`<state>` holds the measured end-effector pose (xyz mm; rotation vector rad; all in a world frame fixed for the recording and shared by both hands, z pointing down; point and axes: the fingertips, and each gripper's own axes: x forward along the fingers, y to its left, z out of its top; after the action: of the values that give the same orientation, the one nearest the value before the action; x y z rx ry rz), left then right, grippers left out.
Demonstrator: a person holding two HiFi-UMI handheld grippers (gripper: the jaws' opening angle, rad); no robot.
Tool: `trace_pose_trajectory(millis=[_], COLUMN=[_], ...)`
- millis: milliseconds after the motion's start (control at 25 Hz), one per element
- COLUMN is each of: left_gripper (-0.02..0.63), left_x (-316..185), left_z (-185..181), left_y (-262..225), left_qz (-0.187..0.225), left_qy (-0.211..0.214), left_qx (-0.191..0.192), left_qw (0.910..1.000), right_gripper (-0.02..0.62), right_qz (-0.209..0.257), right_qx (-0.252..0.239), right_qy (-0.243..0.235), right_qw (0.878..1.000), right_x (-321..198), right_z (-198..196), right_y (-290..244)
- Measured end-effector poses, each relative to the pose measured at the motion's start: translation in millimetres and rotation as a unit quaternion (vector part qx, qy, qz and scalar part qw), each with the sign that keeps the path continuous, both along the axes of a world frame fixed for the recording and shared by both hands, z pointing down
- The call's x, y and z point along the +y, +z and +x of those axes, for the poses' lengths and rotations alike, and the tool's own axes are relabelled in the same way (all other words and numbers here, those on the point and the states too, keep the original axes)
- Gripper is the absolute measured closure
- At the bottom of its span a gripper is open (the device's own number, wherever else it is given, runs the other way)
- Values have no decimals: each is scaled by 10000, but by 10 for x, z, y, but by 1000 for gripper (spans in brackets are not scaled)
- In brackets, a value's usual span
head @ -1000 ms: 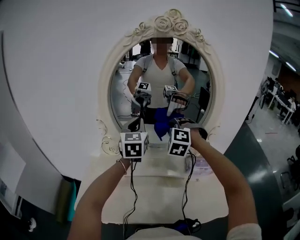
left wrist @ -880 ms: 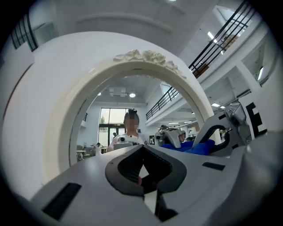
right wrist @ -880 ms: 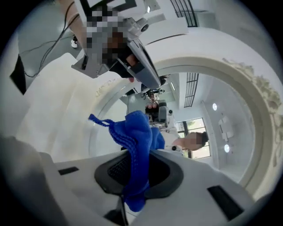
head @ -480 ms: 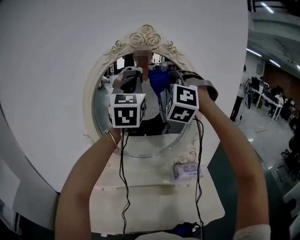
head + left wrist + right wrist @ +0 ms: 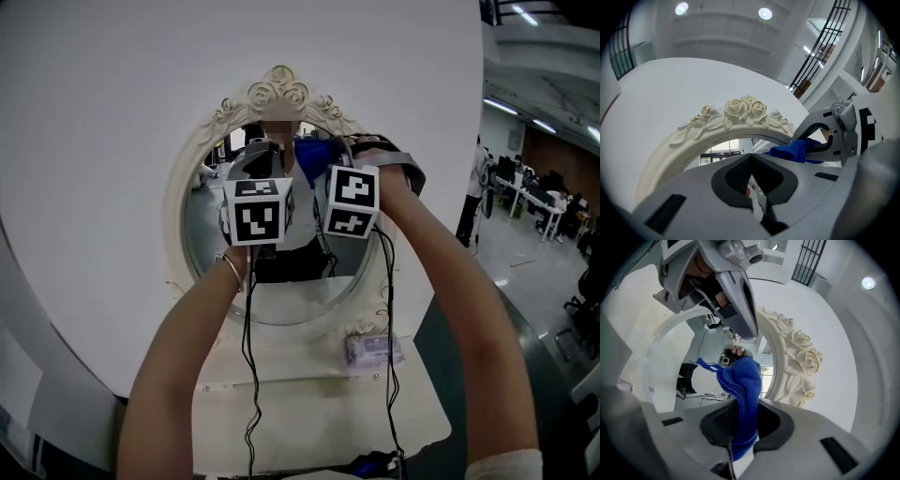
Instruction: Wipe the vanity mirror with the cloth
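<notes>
The oval vanity mirror has a cream carved frame with roses on top. Both grippers are raised side by side before the upper half of the glass. My right gripper is shut on a blue cloth, whose bunched end sticks out past the jaws toward the glass near the top of the frame. In the right gripper view the cloth hangs out of the right gripper next to the rose carving. My left gripper is shut with nothing in it, just left of the cloth.
The mirror stands on a white vanity top against a curved white wall. A small pale packet lies at the mirror's base on the right. Black cables hang from both grippers. An open office floor lies far right.
Both grippers have risen from the mirror's lower edge to its upper half, the cloth going up with the right one. In the last half second they shifted only slightly.
</notes>
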<state>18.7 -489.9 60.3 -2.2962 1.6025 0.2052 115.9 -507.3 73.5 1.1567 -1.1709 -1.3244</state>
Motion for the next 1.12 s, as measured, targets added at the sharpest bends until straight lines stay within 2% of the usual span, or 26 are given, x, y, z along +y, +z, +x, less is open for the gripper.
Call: trace_pose_trajectory(millis=[120, 360, 560, 680, 800, 1120], left_gripper=[601, 601, 601, 601, 601, 601], left_x=[-18, -13, -47, -74, -89, -164], left_z=[8, 138, 218, 279, 308, 206], left_y=[84, 449, 898, 1189, 1467, 2506], left_qz=[-62, -150, -508, -721, -931, -1809], left_qy=[15, 120, 265, 286, 346, 287], left_qx=[-2, -283, -97, -192, -116, 0], left_qw=[10000, 9994, 9983, 9968, 9950, 9831], right_gripper=[532, 532, 532, 532, 532, 532], right_qz=[2, -47, -264, -458, -745, -1723], right_qx=[-32, -153, -208, -188, -365, -849], right_qy=[12, -14, 66, 117, 121, 140], right_qw=[10000, 9999, 9994, 9987, 9965, 9813], right_x=[-29, -14, -13, -26, -23, -19], right_z=[40, 119, 261, 344, 387, 373], right_y=[43, 172, 501, 790, 1151, 2459])
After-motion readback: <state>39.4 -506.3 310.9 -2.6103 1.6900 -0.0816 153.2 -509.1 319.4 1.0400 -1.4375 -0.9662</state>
